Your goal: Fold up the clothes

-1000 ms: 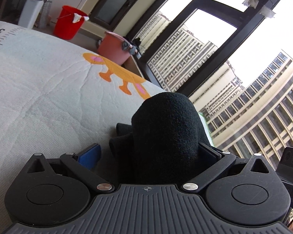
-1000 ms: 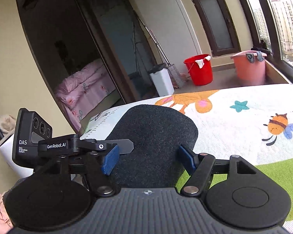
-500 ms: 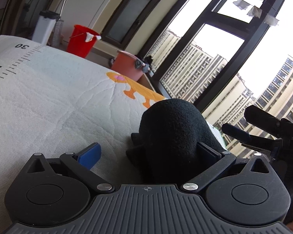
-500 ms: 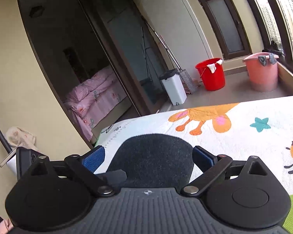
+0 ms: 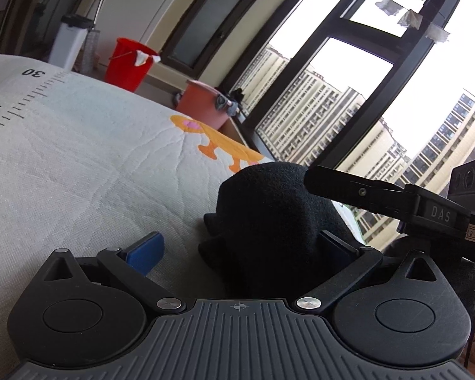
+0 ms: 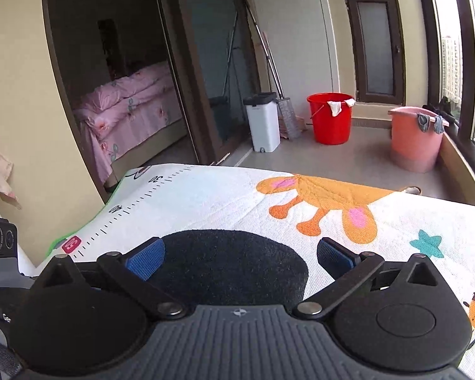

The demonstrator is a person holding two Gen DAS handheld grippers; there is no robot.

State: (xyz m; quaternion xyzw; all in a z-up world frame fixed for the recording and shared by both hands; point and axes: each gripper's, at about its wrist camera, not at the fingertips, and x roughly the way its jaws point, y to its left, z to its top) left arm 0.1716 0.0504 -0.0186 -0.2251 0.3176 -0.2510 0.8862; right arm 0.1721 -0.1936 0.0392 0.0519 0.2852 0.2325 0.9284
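Both grippers sit low over a printed mat (image 6: 224, 202), each with dark cloth between its blue pads. Nearest the left wrist camera, the left gripper (image 5: 240, 247) stands with its jaws spread wide: the left pad (image 5: 145, 251) hangs clear over the mat, while the other pad is pressed against the side of a bunched black garment (image 5: 269, 221) that rises in a rounded hump between them. Nothing is clamped there. From the right edge of that view the right gripper's finger reaches in and touches the top of the hump.

Seen from the right wrist camera, the right gripper (image 6: 240, 255) is likewise spread apart, and the garment (image 6: 234, 269) lies flat and rounded on the mat between the two pads, close to the left one and apart from the right one.

Beyond the cloth, the mat shows an orange cartoon animal (image 6: 326, 205), a teal star (image 6: 426, 243) and a printed ruler scale (image 6: 133, 202). Farther off on the floor stand a white bin (image 6: 264, 123), a red bucket (image 6: 329, 118) and a pink tub (image 6: 416, 141), with a tall window (image 5: 348, 95) behind.
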